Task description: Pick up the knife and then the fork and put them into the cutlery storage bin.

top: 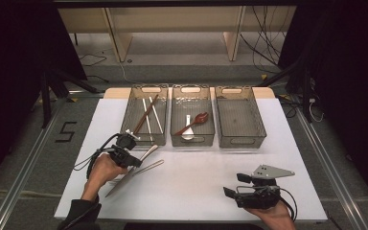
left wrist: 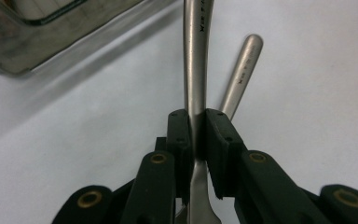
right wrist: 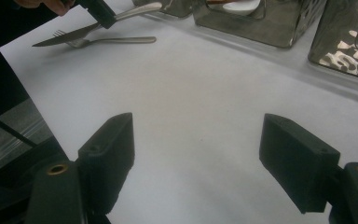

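While pinched, the knife (left wrist: 196,70) runs between the left hand-held gripper's (left wrist: 196,135) jaws.

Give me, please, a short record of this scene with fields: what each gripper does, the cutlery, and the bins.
left gripper: fingers shut on the knife handle
right gripper: open, holds nothing, over bare table
fork: lies on the table beside the knife
left bin: chopsticks
middle bin: red spoon, white spoon
right bin: empty

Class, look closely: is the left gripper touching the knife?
Touching. The left gripper view shows the left gripper with both jaws pressed against the knife handle.
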The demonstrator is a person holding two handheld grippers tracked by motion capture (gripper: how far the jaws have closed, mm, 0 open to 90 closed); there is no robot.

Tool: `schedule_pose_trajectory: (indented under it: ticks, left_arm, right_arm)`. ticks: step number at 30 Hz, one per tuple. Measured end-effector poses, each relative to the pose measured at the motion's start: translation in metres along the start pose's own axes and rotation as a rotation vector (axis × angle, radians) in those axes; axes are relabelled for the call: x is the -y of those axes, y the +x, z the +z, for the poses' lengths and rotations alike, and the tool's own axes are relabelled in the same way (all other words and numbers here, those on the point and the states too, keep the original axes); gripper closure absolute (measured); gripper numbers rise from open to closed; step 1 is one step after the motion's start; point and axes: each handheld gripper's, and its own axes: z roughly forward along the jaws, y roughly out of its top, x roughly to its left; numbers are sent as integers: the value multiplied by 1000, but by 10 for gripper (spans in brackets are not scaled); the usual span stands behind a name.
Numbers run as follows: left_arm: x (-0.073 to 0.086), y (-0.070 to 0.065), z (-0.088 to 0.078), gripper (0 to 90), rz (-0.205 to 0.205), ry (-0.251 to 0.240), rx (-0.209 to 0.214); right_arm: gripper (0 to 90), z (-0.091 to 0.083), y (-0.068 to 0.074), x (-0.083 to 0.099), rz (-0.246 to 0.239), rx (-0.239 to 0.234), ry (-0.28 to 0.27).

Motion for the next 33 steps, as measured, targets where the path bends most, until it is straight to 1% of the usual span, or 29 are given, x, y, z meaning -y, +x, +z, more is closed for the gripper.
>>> schedule_pose_trajectory:
  ticks: [4,13,18,23,29,32,33]
  left_arm:
    - [-2,-4,-6,803,10,-29,22]
    - [-6,-11,-13,804,26,-68,72]
    - [-9,-19,-19,806,52,-95,105]
    - [-14,-28,-23,806,76,-116,148]
    - [-20,-43,-17,807,106,-109,212]
    - [-24,-53,-14,808,134,-99,248]
    - [-25,-57,-13,809,140,-102,254]
  right_arm:
    - [272,0,0,0,-1,1,0]
    - [272,0,0,0,-1,1,-4]
    - [272,0,1,0,-1,0,-3]
    - [272,1,1,0,0,-1,-2]
    - [272,2,5,-2,-13,-6,-9]
    - [272,2,9,-5,-32,-9,-23]
    - [272,3,11,-6,-41,-11,-25]
